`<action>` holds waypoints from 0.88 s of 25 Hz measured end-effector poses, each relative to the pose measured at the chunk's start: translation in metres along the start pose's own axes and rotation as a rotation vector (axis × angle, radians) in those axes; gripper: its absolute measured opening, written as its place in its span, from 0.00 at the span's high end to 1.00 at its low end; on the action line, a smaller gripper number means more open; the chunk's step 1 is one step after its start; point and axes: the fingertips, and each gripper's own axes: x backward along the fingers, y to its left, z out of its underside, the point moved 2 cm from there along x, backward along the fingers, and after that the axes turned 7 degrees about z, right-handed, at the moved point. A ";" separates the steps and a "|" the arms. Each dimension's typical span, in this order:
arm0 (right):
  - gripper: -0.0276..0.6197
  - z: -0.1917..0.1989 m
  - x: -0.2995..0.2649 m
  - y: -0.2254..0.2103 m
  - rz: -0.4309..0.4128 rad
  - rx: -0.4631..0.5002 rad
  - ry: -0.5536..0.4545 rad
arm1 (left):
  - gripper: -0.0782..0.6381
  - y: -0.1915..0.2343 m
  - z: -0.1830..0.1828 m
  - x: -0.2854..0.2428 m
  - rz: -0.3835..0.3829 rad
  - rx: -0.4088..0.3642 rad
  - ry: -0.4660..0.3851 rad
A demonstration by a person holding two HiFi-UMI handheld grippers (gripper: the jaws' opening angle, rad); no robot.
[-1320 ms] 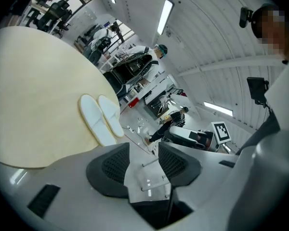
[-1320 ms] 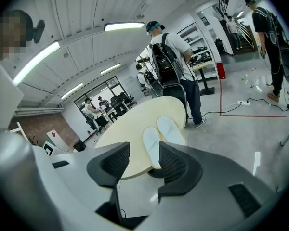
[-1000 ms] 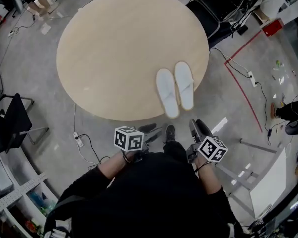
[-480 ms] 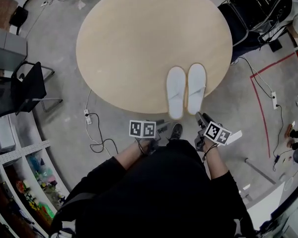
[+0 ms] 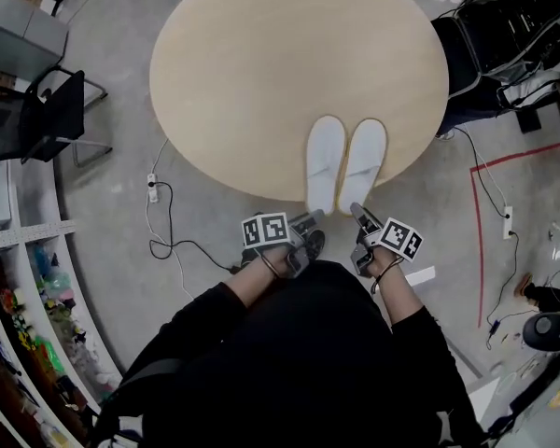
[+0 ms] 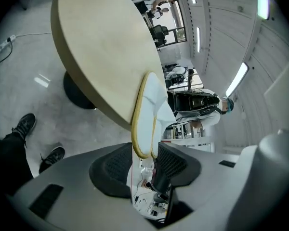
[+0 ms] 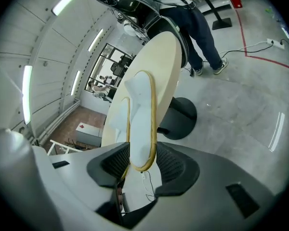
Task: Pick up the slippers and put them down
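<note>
The round table (image 5: 261, 82) is running off the head view's top edge. Contact between left gripper (image 6: 144, 148) and left slipper (image 6: 143, 121), and between right gripper (image 7: 142, 153) and right slipper (image 7: 142, 114), is proving indeterminable.

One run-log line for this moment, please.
phase: pre-grasp | left tool: open, astride left slipper heel | right tool: open, astride right slipper heel | both lying at table edge

Two white slippers (image 5: 325, 161) (image 5: 364, 160), one round table (image 5: 261, 73), two grippers (image 5: 315, 218) (image 5: 355, 210).

Black top (image 5: 299, 362), black shoes (image 6: 25, 125), grey textured fingers (image 6: 114, 164)
</note>
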 end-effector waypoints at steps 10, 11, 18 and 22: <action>0.88 0.005 0.008 0.016 -0.091 0.009 -0.001 | 0.82 -0.008 -0.006 0.010 0.048 -0.054 -0.096; 0.89 0.004 0.011 0.020 -0.108 0.005 -0.012 | 0.82 -0.011 -0.007 0.014 0.063 -0.056 -0.106; 0.90 -0.007 0.031 0.079 -0.327 -0.073 -0.070 | 0.83 -0.049 -0.038 0.067 0.204 -0.029 -0.257; 0.90 -0.001 0.029 0.133 -0.417 -0.048 -0.065 | 0.83 -0.074 -0.068 0.128 0.273 -0.039 -0.358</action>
